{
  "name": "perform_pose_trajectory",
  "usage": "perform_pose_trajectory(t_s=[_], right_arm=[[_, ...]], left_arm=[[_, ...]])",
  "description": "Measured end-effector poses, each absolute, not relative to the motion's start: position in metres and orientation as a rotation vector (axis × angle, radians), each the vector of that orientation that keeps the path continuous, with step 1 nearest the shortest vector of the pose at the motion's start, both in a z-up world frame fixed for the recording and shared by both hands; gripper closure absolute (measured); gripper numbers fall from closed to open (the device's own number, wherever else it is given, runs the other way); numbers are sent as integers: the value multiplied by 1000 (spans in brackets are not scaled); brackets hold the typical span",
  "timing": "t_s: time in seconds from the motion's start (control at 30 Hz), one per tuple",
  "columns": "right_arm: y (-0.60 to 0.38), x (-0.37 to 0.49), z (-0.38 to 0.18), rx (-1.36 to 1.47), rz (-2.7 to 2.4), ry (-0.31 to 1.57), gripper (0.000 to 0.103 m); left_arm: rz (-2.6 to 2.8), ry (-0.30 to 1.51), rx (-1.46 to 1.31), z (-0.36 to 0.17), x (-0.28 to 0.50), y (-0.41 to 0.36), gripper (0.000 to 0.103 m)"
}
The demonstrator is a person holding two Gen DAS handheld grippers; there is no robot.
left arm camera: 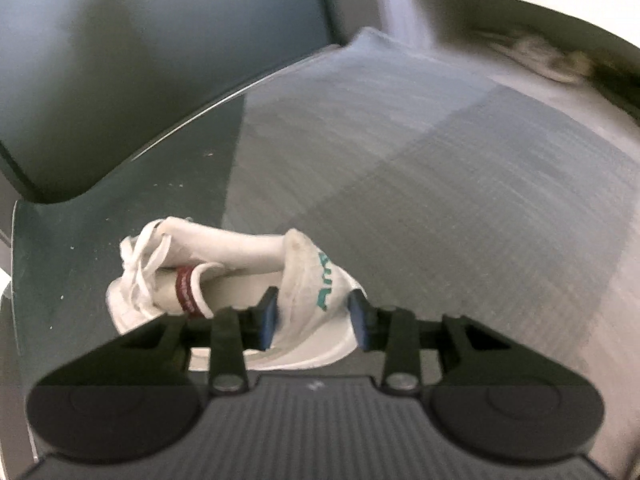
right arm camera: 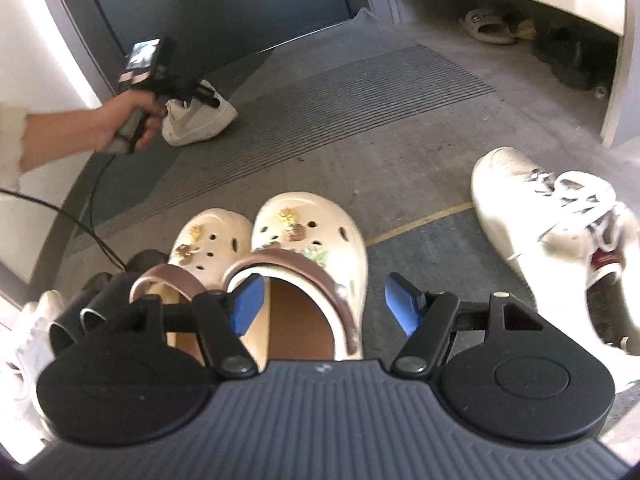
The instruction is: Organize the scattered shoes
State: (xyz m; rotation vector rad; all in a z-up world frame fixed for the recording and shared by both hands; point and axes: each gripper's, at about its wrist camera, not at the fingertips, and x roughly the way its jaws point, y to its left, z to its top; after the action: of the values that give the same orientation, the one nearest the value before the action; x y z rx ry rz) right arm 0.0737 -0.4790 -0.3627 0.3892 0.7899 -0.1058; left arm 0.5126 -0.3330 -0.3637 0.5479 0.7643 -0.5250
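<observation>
- The left gripper (left arm camera: 314, 322) is narrow; its blue pads press the heel of a white sneaker (left arm camera: 240, 280), which hangs above the grey mat (left arm camera: 440, 184).
- The right gripper (right arm camera: 324, 306) stands wide and holds nothing. One finger is inside the right cream clog (right arm camera: 316, 248); the other is outside it.
- Another white sneaker (right arm camera: 560, 232) lies on the floor at the right.
- A beige slipper (right arm camera: 486, 26) sits far away, under a cabinet.

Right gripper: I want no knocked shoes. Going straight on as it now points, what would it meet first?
Probably the larger cream clog: it lies between the open jaws of the right gripper, one blue pad over its heel opening. Depth is uncertain.
</observation>
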Motion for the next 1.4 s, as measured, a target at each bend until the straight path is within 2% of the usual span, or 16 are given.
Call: perform_pose_trajectory(t_s=[0.2,0.43,0.57,0.63,0.77,0.83,0.93,1.23,1.3,1.33,1.4], right_arm=[[-462,62,-336,176,-53,751,34],[-442,40,-322,254,-69,701,34],[-431,38,-325,265,-69,720,33],[-429,39,-326,278,-70,720,34],[-425,48,-325,288,-59,692,33],[-422,67,-325,280,-39,681,33],[-417,98,-324,265,-9,675,33],[-359,240,-323,97,236,692,33],[-346,274,-330,96,249,727,26],[-338,297,-336,110,254,758,17],[-325,328,-345,116,253,804,17]], left_arm=[[-590,801,546,-347,436,-288,64],[-618,809,607,-377,374,-271,61],[-525,696,615,-388,344,-270,51],[-539,648,579,-378,333,-264,41],[-473,659,411,-348,316,-237,33],[-433,702,246,-328,302,-210,22],[-401,752,73,-312,285,-177,18],[-282,817,-82,-309,262,-102,15],[-270,844,-112,-315,264,-90,15],[-267,860,-122,-318,265,-85,12],[-265,890,-136,-326,267,-77,10]])
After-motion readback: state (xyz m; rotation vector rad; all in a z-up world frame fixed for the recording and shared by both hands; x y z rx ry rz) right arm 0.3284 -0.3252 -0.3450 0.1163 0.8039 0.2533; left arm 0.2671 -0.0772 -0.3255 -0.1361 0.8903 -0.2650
